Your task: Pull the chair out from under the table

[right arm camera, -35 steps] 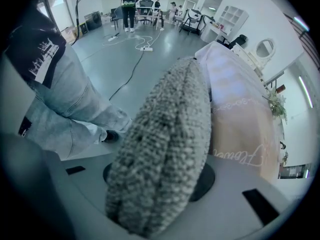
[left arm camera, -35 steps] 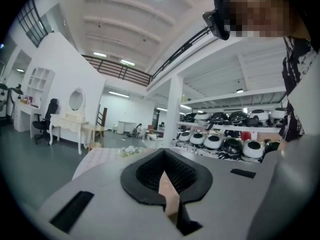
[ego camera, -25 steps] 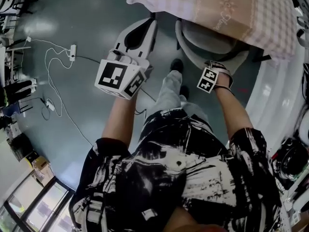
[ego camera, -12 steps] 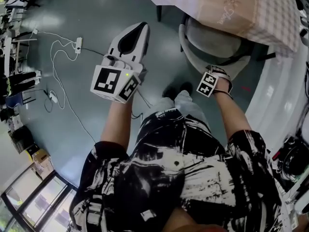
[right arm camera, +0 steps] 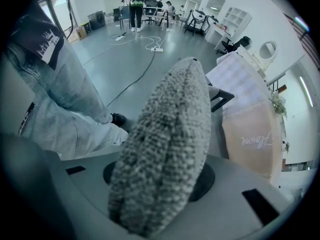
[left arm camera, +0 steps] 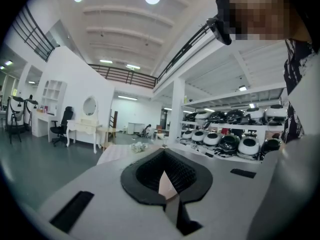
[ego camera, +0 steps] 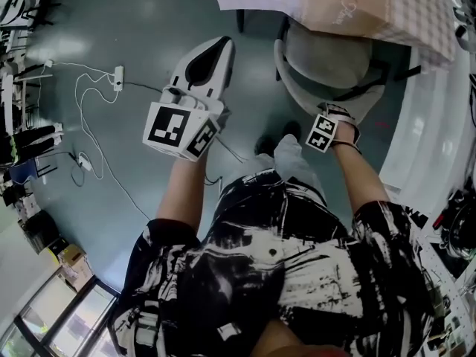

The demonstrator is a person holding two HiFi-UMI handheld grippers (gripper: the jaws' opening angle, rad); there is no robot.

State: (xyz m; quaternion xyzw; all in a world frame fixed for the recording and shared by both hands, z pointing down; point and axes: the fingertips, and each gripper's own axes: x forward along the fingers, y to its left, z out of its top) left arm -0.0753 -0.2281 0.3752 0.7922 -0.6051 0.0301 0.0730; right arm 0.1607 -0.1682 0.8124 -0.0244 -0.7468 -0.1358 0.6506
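Grey floor (ego camera: 141,28) — right tool (ego camera: 338,115) points down, clamping chair (ego camera: 327,58).

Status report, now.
Left gripper shut, empty. Right gripper shut on chair back. Seat partly under table. Cable on floor, left, apart from chair.

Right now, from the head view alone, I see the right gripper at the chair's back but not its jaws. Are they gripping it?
Observer: Yes. In the right gripper view the right gripper is clamped on the chair, with its knobbly grey backrest edge filling the gap between the jaws.
Operator: And the left one?
Observer: The left gripper has its jaws together with nothing between them, and it is aimed across the room at shelves.
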